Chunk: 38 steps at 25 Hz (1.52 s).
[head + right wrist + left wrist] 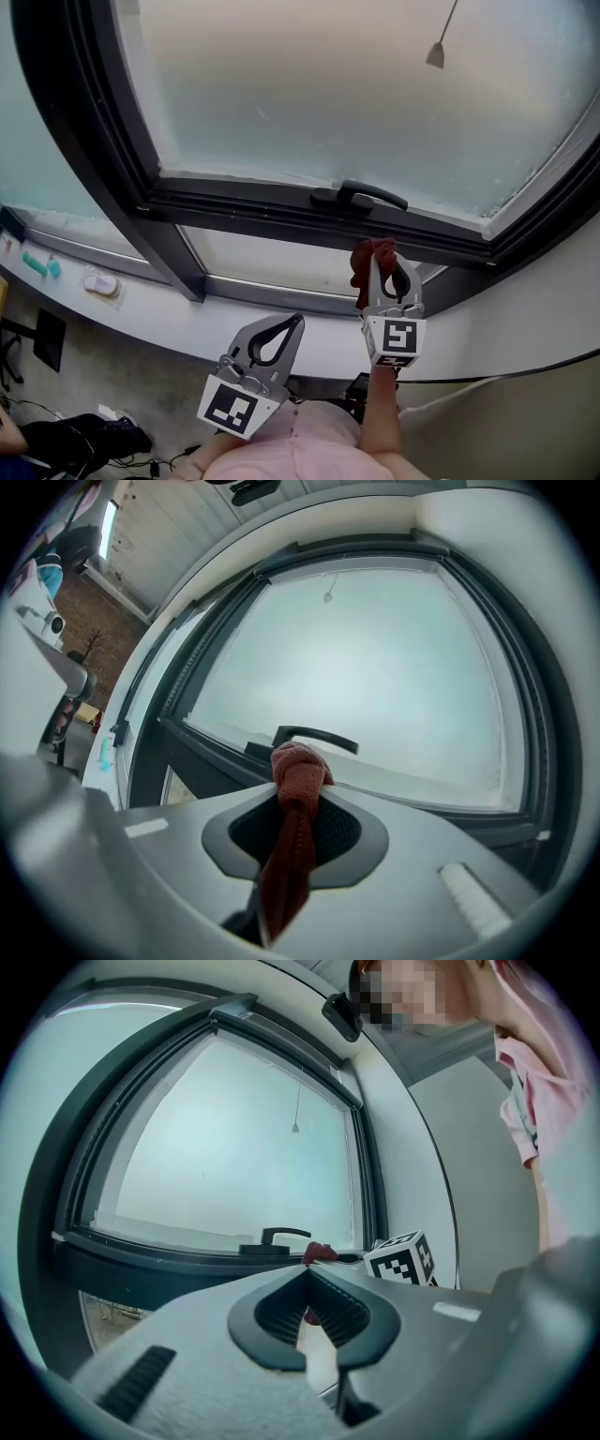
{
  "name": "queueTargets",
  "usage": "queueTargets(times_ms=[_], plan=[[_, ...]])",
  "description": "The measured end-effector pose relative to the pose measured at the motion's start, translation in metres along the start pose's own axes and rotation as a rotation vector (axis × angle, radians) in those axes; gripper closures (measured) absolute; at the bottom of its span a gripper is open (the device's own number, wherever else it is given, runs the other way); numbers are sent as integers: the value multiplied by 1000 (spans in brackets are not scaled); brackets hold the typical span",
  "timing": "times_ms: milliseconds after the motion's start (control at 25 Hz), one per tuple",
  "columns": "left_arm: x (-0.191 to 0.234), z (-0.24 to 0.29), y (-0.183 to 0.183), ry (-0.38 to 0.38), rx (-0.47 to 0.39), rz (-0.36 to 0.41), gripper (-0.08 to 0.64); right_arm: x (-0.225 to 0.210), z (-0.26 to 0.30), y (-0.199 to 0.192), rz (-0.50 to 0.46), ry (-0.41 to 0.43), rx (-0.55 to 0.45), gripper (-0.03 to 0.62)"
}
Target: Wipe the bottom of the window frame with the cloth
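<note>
1. A black lever window handle juts from the dark grey bottom rail of the window frame, interrupting a straight pass.
2. Left of the handle, the rail runs bare.
3. Below-left of it, a dark grey upright post bars the way.
4. Just below it, the right gripper, clamped on a rust-red knitted cloth, fills the gap.
</note>
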State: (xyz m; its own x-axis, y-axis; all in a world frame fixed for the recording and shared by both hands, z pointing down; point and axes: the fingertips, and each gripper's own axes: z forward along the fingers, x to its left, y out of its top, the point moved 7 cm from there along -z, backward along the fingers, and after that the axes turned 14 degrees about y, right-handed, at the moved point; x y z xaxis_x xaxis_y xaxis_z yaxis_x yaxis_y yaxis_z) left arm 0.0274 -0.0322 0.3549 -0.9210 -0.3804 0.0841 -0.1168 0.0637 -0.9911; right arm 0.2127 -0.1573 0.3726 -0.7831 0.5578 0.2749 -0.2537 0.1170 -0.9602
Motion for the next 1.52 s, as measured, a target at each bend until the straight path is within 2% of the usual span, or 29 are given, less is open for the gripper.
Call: queueTargets(times_ms=[200,360,560,840,1520], plan=[[4,0,1,2,1,-12,561,7,23,-9,1,16,-8,526],[6,1,1,-2,6,-15,561,8,29,-6,12,-13,-1,526],[5,5,1,-17,2,-15,561,6,29,-11,-54,-2,24,526],[4,6,1,-13,9,-16,561,3,27,-9,-93,-13,16,525],[-12,10,-5,-18,24,-1,561,-39,-6,-23,-2,-116,37,525]])
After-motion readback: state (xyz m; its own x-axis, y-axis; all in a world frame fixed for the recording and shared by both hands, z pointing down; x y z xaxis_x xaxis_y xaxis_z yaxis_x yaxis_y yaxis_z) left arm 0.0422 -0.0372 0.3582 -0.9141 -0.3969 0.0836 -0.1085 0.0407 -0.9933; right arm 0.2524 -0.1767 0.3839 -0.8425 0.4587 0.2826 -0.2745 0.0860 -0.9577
